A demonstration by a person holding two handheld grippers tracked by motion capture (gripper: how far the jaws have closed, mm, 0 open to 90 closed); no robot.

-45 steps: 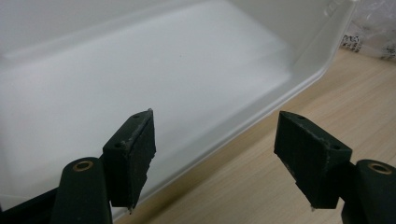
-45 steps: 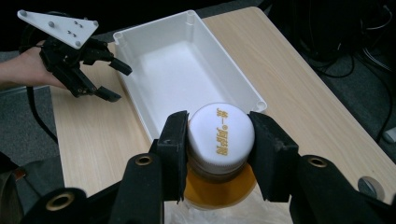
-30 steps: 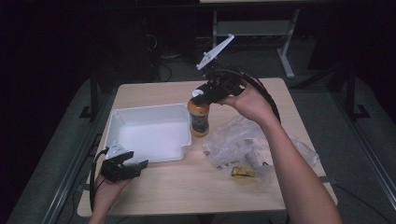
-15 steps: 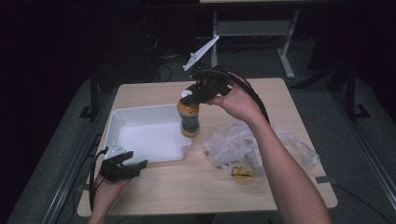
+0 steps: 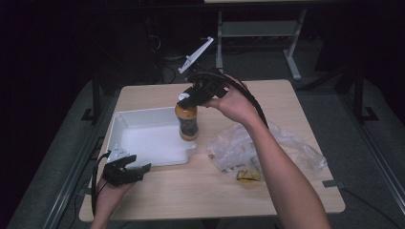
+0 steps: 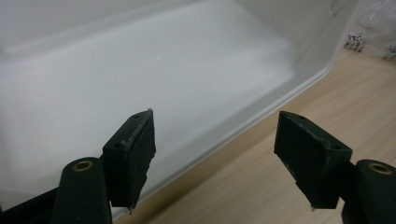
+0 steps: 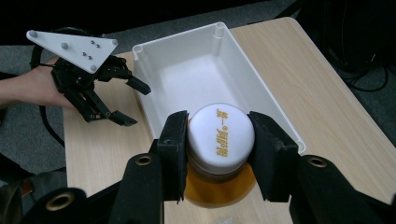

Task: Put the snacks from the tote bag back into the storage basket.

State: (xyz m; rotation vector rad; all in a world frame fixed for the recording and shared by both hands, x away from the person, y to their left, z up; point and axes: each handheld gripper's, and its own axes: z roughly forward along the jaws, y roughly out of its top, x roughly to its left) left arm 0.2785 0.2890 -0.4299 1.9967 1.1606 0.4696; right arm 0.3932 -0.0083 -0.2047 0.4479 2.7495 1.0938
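Bottle [image 5: 187, 121] above tray's [image 5: 143, 117] right edge, plastic bag [image 5: 267, 150] right of tray

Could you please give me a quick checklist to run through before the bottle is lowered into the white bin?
1. Right gripper clamped on the bottle by its white cap: ok.
2. Bottle upright: ok.
3. Bottle fully over the white bin: cannot tell; it hangs near the bin's right wall.
4. Bin floor free of things: ok.
5. Left gripper open, outside the bin: ok.
6. Plastic bag apart from the bottle: ok.

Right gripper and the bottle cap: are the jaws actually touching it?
Touching. In the right gripper view, both jaws of the right gripper press against opposite sides of the bottle's white cap, no gap either side.
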